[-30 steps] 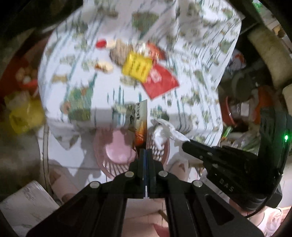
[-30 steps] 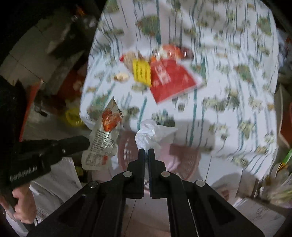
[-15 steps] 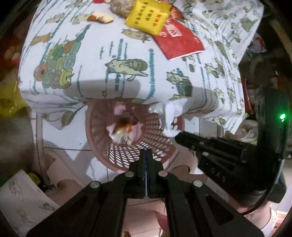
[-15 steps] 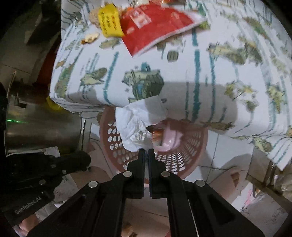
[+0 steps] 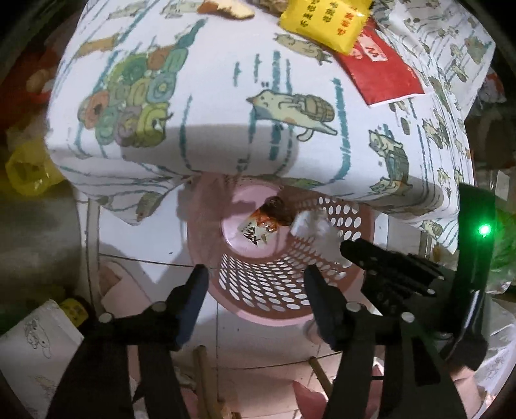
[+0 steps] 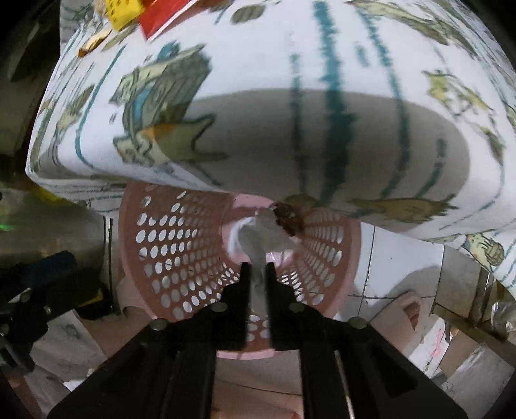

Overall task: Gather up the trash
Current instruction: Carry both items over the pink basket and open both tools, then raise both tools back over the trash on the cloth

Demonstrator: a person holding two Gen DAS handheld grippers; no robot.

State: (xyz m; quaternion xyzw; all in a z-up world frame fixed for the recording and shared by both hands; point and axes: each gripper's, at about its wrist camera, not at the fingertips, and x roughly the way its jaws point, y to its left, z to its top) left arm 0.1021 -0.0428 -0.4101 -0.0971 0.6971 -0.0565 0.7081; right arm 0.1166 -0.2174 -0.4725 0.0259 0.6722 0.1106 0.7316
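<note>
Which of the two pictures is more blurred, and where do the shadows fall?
Right wrist view: motion blur smears the tablecloth print and the white tissue in the pink basket; a grey shadow darkens the cloth's front edge. Left wrist view: sharper, the yellow packet lettering is distinct, with a similar shadow on the cloth; fisheye bulging bends both.

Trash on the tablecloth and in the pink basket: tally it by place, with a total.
On the tablecloth: 3 – yellow packet, red packet, brown scrap; more may lie past the frame's top edge.
In the pink basket: 2 – snack wrapper, white tissue.
Total: 5
</note>
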